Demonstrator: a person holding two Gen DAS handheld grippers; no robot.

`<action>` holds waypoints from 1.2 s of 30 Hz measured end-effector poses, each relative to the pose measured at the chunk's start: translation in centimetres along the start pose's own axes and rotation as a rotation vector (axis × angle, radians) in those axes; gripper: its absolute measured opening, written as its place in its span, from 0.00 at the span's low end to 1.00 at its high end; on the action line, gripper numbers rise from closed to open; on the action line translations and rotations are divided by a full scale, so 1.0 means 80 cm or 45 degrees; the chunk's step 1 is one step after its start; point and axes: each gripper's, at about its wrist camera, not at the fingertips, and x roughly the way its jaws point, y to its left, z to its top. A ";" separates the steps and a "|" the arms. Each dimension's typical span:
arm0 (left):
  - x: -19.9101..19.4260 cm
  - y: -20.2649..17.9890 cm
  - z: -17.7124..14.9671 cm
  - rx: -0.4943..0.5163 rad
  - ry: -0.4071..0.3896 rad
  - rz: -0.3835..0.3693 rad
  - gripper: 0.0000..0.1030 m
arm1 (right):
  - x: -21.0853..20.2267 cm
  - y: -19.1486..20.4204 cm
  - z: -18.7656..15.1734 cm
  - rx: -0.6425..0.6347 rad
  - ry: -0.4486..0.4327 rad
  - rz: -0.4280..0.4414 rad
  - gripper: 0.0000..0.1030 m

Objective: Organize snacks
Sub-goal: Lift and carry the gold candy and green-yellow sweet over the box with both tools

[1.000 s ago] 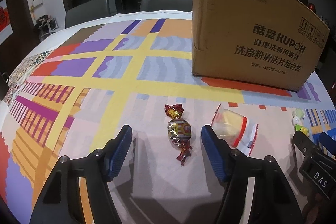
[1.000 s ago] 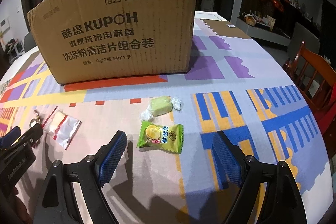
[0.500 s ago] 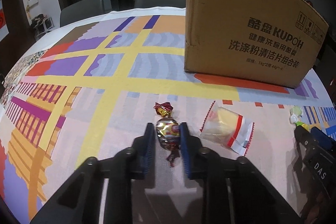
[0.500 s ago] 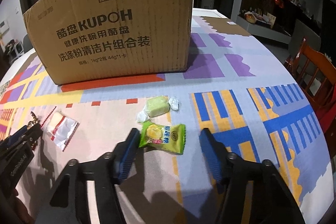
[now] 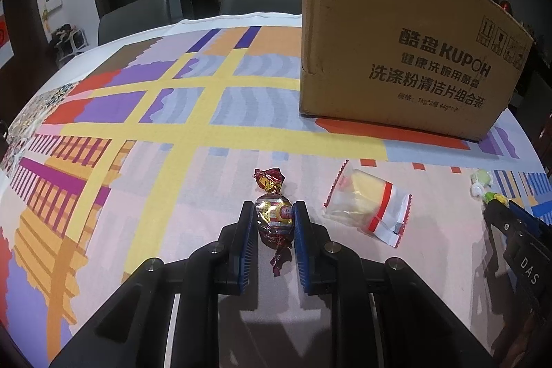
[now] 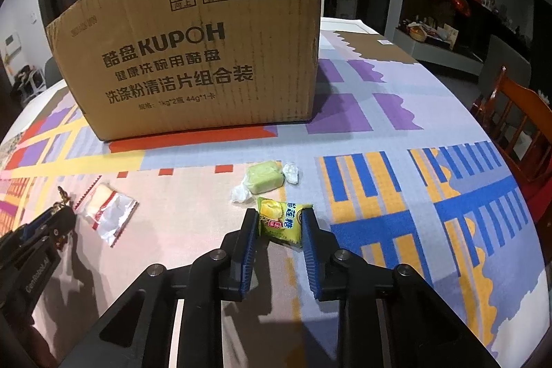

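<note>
Grasping step: both snacks pinned on the counter (image 5: 193, 126), near side of the cardboard box (image 6: 193, 57). Left gripper (image 5: 275, 218) jaws clamped on foil candy (image 5: 274, 219), long axis near-to-far. Right gripper (image 6: 280, 223) jaws closing on green packet (image 6: 281, 219), lying left-right, pads touching. Next, likely: lift, carry over the box.

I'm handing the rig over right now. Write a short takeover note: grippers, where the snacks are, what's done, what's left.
Left gripper: shut on the foil candy, on the tablecloth.
Right gripper: jaws closing on the yellow-green packet, pads touching it.
Loose: clear wafer pack, green wrapped candy.
Cardboard box stands behind them; inside not visible.
Done: two snacks gripped.
Left: lift and place both, then the other two.
</note>
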 end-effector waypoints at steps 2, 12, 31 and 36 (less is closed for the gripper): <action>-0.002 0.001 0.001 -0.004 -0.005 -0.001 0.22 | -0.004 0.001 0.000 -0.003 -0.011 0.006 0.25; -0.027 0.004 0.001 -0.018 -0.034 -0.001 0.22 | -0.027 0.004 0.006 -0.007 -0.050 0.035 0.25; -0.089 0.001 0.022 -0.049 -0.132 -0.019 0.22 | -0.094 0.007 0.029 -0.044 -0.165 0.090 0.25; -0.103 -0.002 0.029 -0.044 -0.153 -0.027 0.22 | -0.109 0.003 0.039 -0.044 -0.196 0.096 0.25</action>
